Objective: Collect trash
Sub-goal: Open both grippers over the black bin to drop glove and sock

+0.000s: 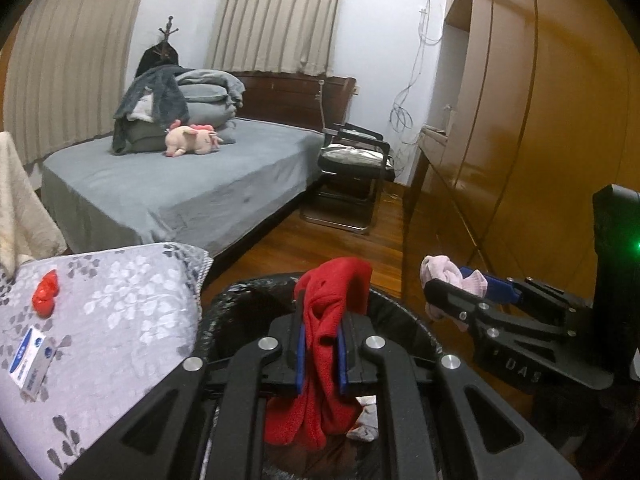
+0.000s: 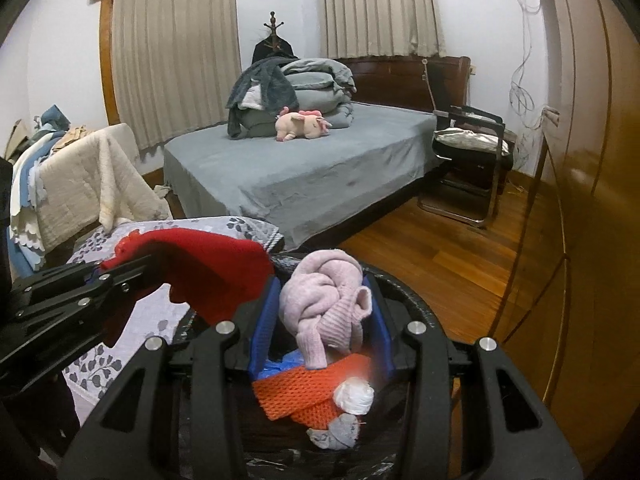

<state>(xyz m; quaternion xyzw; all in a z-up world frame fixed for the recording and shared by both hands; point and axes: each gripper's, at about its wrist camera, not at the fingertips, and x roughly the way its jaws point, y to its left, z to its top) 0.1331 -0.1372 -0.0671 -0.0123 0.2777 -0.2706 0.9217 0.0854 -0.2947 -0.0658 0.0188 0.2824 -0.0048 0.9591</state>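
My left gripper (image 1: 320,354) is shut on a red knitted cloth (image 1: 320,360) that hangs down into the black-lined bin (image 1: 404,320) below it. The cloth also shows in the right wrist view (image 2: 208,264). My right gripper (image 2: 320,320) is shut on a pink knitted sock (image 2: 332,304) above the same bin (image 2: 416,304); it shows in the left wrist view (image 1: 452,284) at the bin's right rim. Inside the bin lie an orange mesh cloth (image 2: 304,396), a white crumpled wad (image 2: 354,394) and a grey wad (image 2: 336,432).
A floral-covered table (image 1: 112,312) left of the bin holds a red object (image 1: 45,294) and a small white and blue box (image 1: 32,360). A grey bed (image 1: 180,188) with a plush pig (image 1: 192,142) stands beyond. A chair (image 1: 352,168) and wooden wardrobe (image 1: 540,120) are on the right.
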